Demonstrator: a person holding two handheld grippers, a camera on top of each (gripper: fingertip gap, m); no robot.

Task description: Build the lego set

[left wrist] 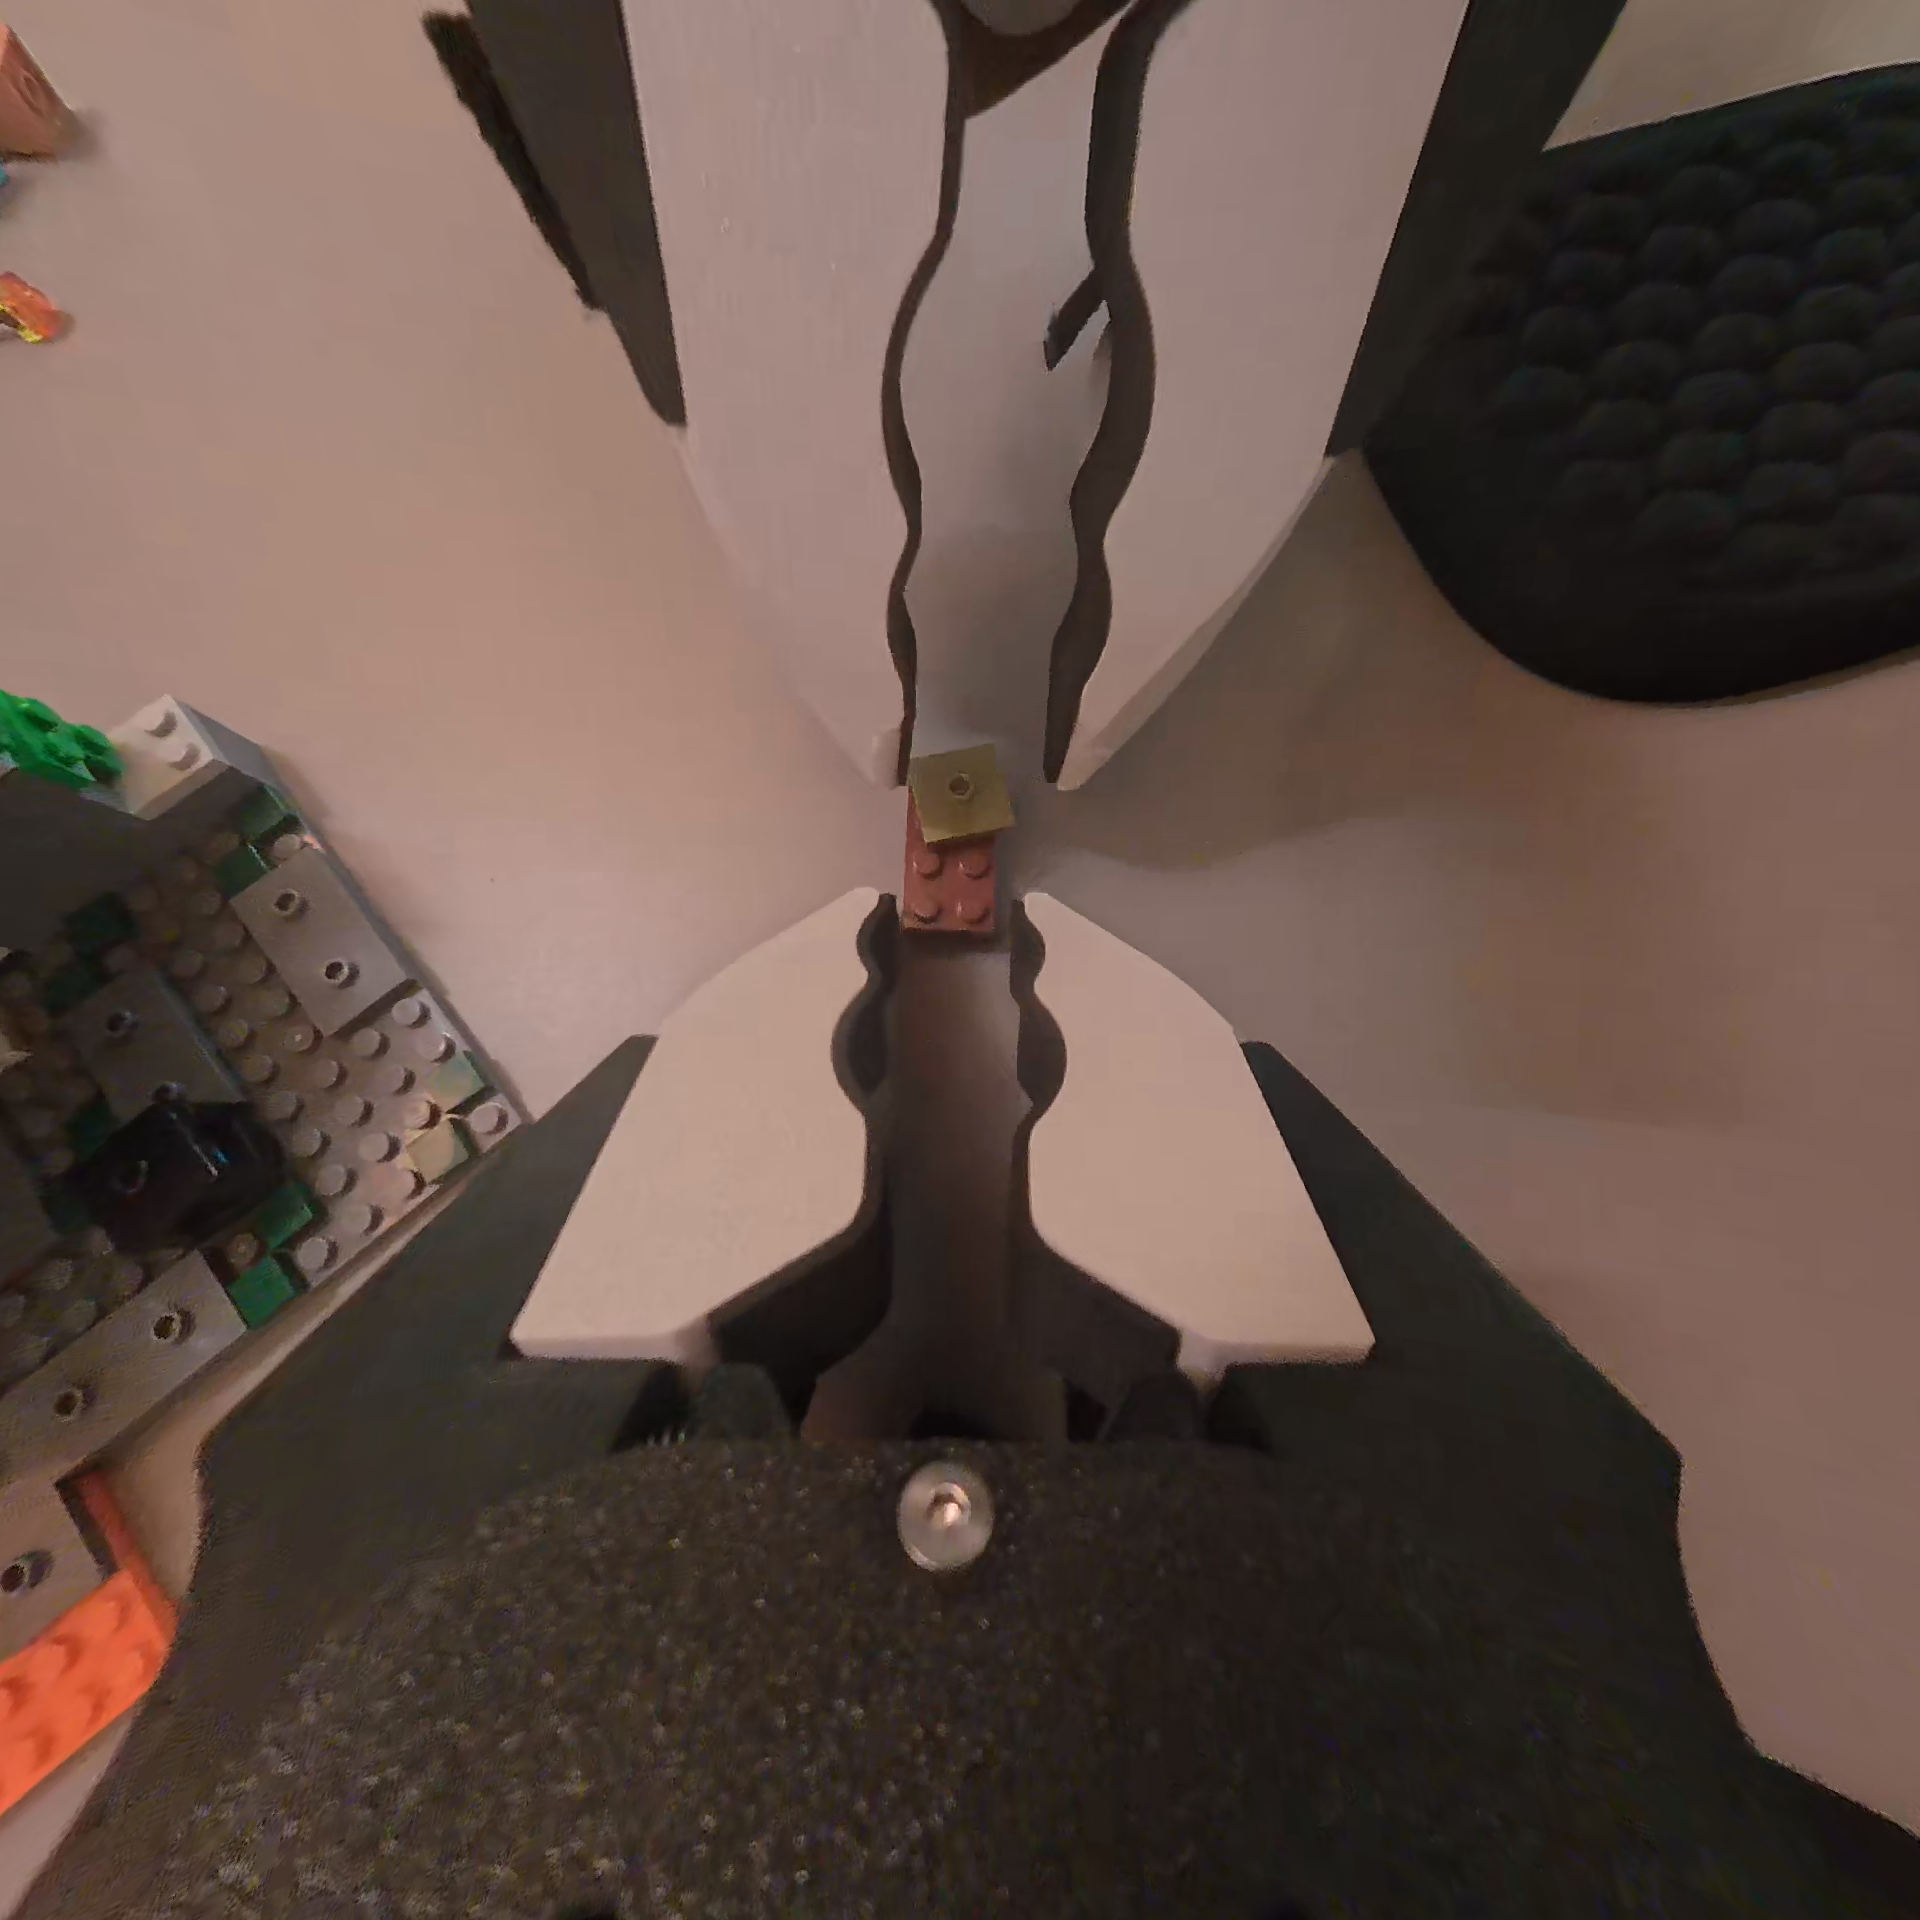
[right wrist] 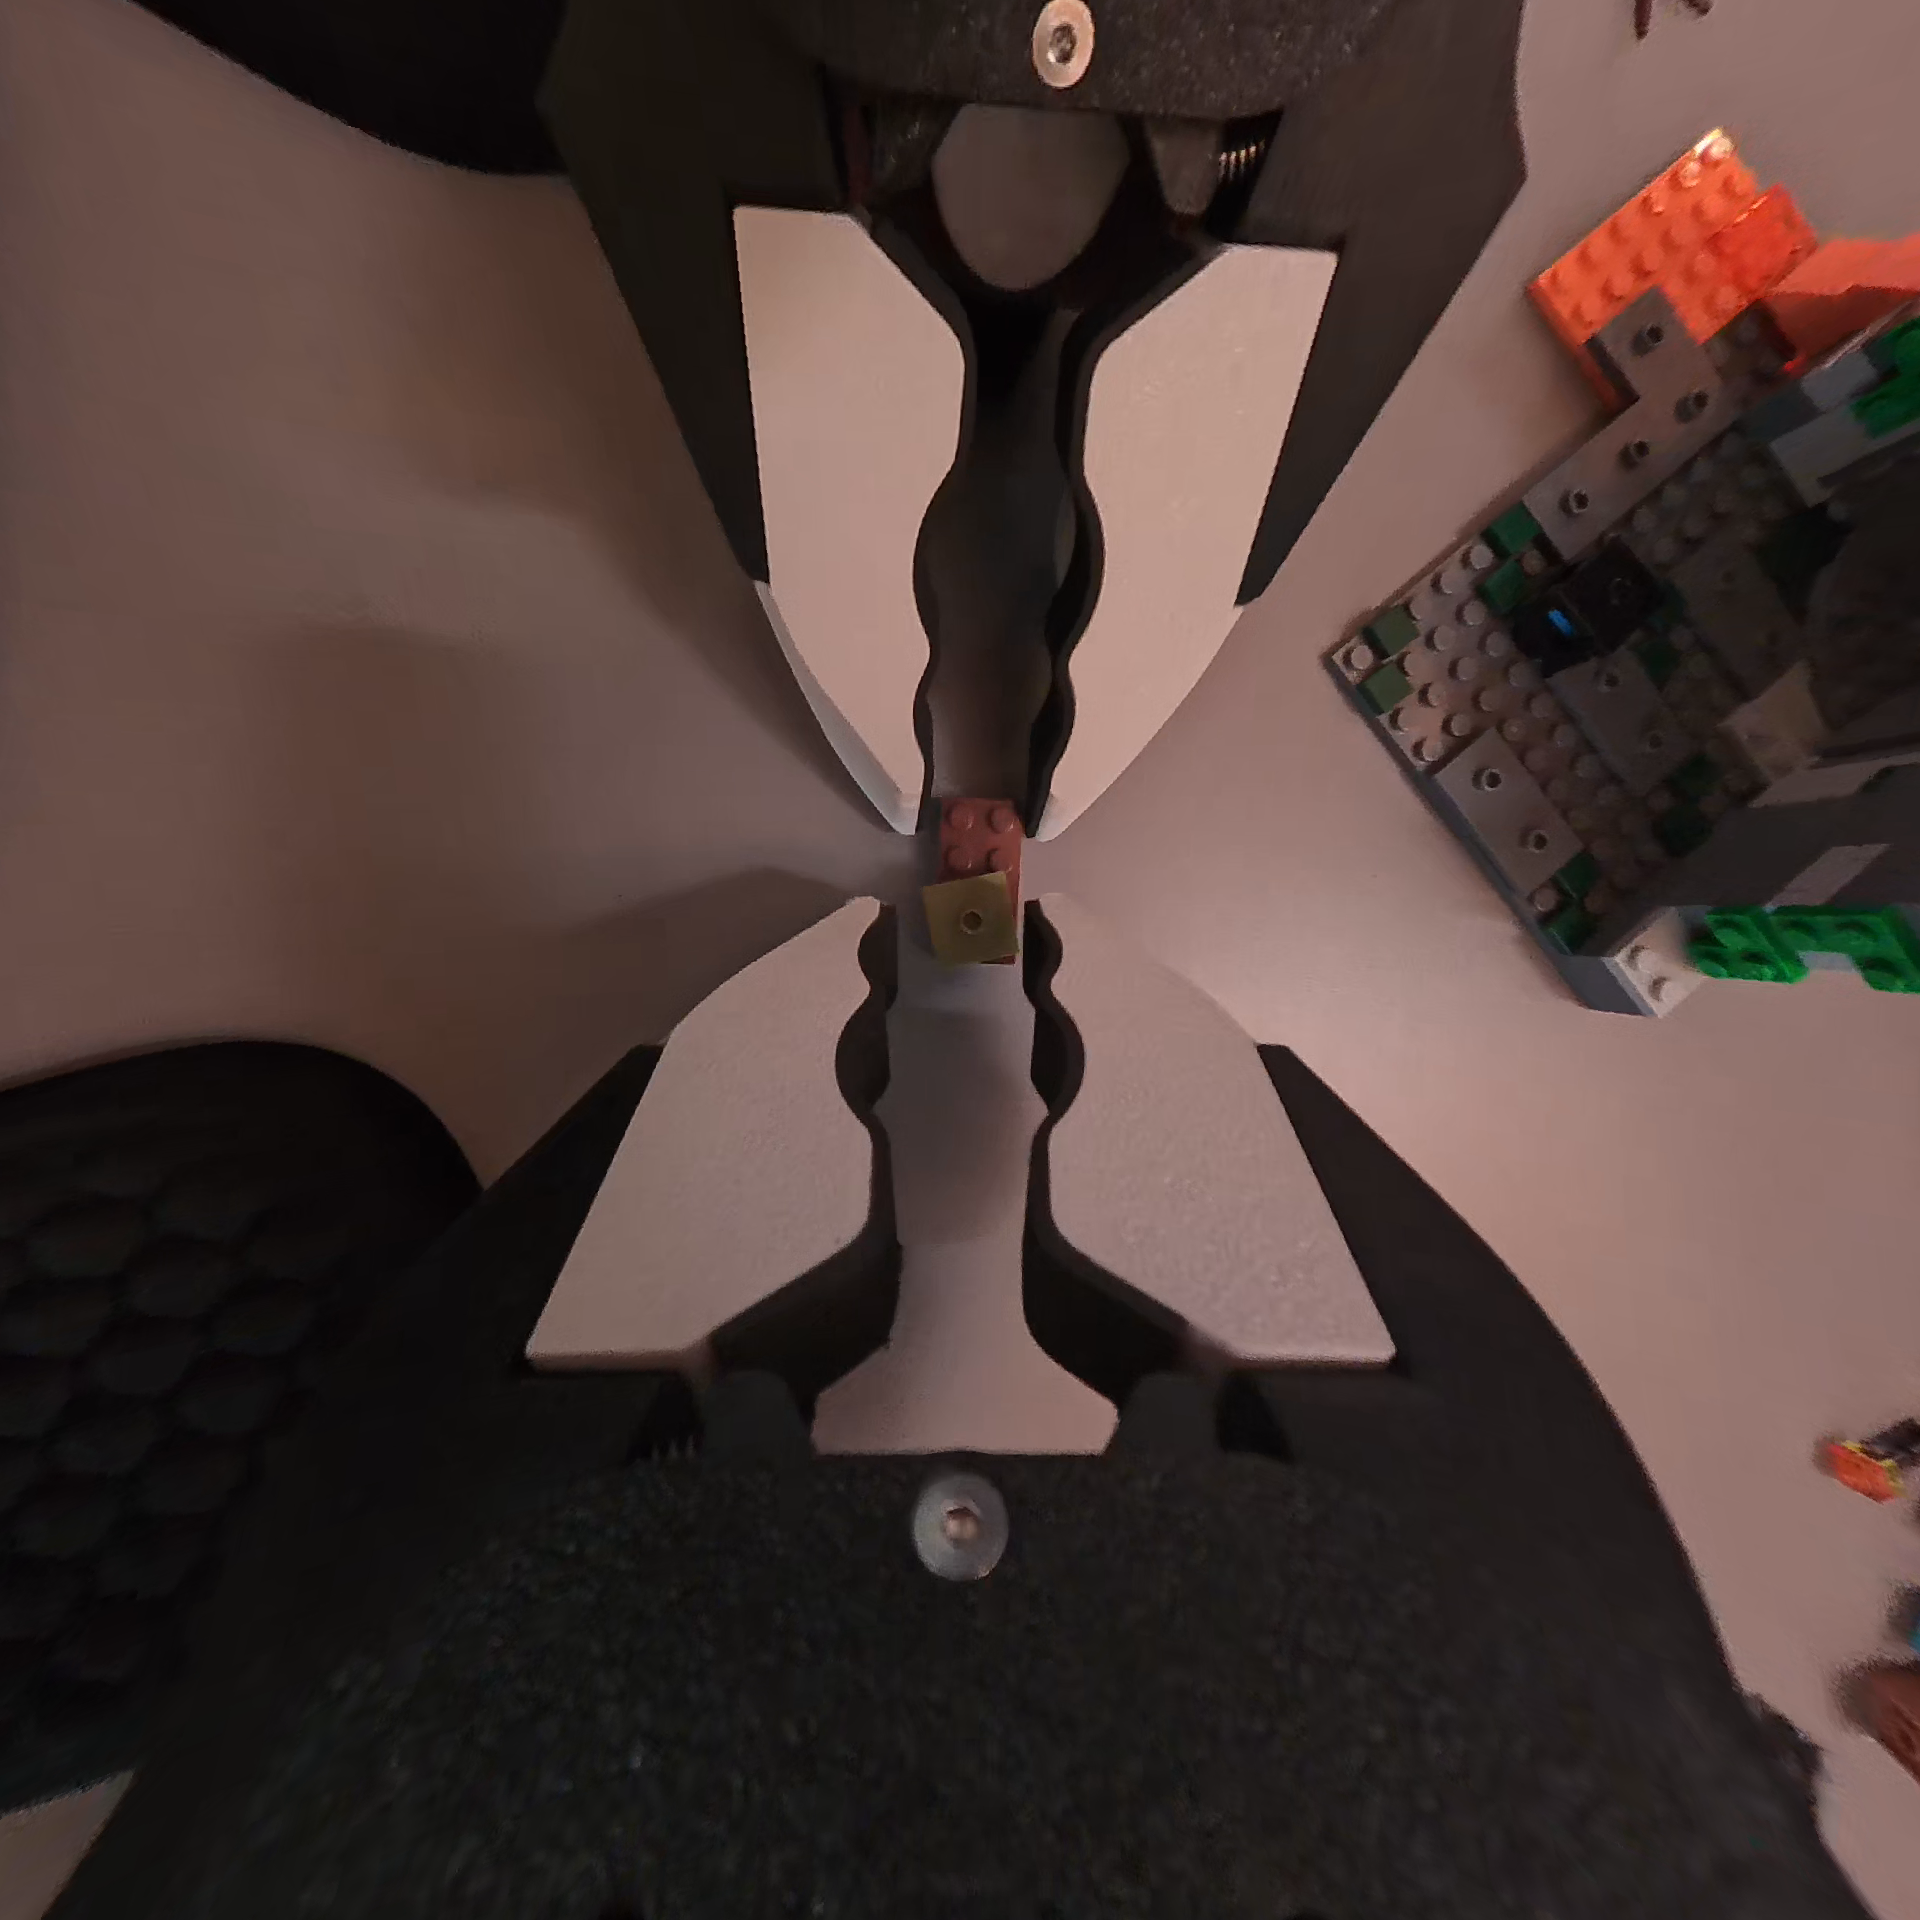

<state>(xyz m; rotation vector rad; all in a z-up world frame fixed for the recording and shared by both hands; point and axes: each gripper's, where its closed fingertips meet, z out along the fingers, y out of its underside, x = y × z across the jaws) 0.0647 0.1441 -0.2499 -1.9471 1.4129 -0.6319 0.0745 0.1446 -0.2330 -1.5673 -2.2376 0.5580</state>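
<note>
A small brown plate (left wrist: 951, 885) lies between the two grippers, which face each other tip to tip over the white table. An olive tile (left wrist: 958, 798) with a centre stud sits slightly askew on the plate's far end. My left gripper (left wrist: 958, 916) is shut on the near end of the brown plate. In the right wrist view the olive tile (right wrist: 971, 920) sits between the tips of my right gripper (right wrist: 961, 920), which stand narrowly apart with a gap beside the tile. The brown plate (right wrist: 982, 836) extends beyond it into the left gripper's tips.
The grey and green lego build (left wrist: 260, 1039) stands on the left, on the right in the right wrist view (right wrist: 1610, 675), with an orange plate (right wrist: 1662, 249) at its end. A black textured pad (left wrist: 1714, 416) lies opposite. Loose small pieces (right wrist: 1870, 1465) lie at the table's edge. My left and right fingertips are right by each other.
</note>
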